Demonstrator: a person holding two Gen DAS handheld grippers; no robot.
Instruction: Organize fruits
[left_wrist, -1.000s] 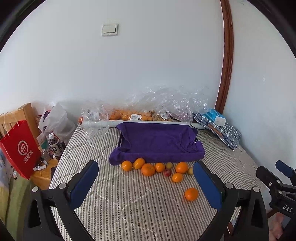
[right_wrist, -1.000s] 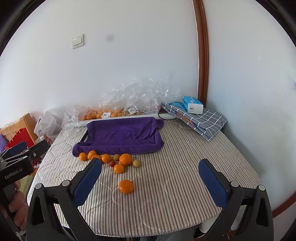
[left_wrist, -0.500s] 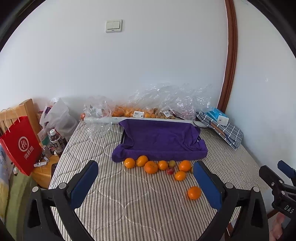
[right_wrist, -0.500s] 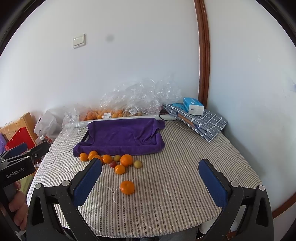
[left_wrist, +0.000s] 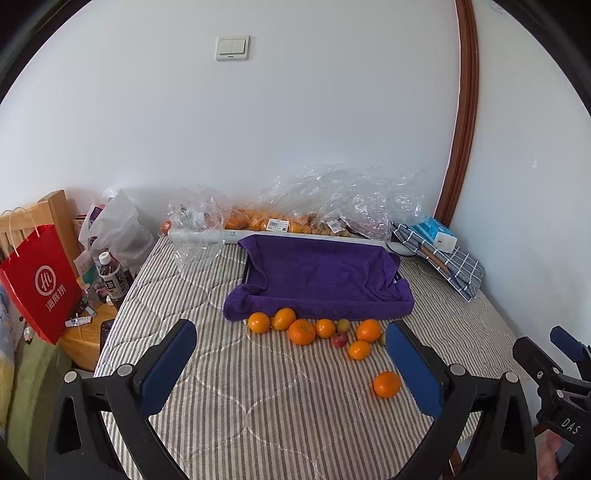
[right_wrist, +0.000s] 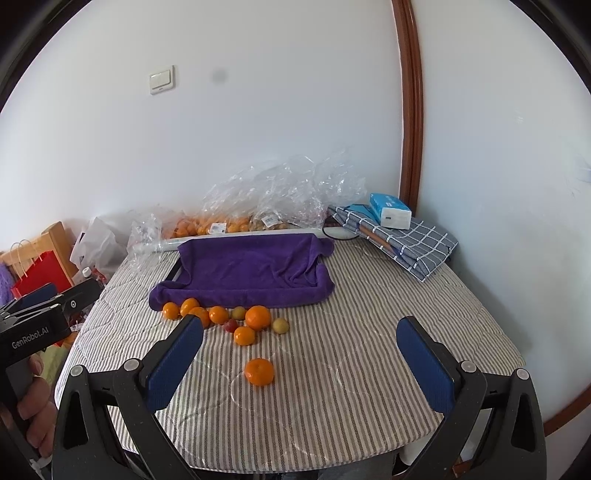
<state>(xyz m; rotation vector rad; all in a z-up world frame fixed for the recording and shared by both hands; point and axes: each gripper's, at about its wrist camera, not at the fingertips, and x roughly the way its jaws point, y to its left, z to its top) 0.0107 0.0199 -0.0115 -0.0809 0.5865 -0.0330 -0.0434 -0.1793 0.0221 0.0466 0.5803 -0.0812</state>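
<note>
Several oranges and small plums lie in a loose row (left_wrist: 302, 331) (right_wrist: 257, 316) on the striped table, just in front of a tray lined with a purple towel (left_wrist: 321, 275) (right_wrist: 251, 267). One orange (left_wrist: 386, 384) (right_wrist: 259, 371) lies apart, nearer to me. My left gripper (left_wrist: 291, 369) is open and empty, held above the near table, short of the fruit. My right gripper (right_wrist: 299, 365) is open and empty, with the lone orange between its fingers in view but farther off.
Clear plastic bags of fruit (left_wrist: 295, 214) (right_wrist: 258, 206) line the wall behind the tray. A checked cloth with a tissue pack (left_wrist: 439, 247) (right_wrist: 391, 218) lies at the back right. A red paper bag (left_wrist: 40, 284), bottles and a wooden chair stand left of the table.
Both cameras have shifted slightly; the fruit and tray sit a little lower in the left wrist view. Both grippers stay open. No fruit has moved.
</note>
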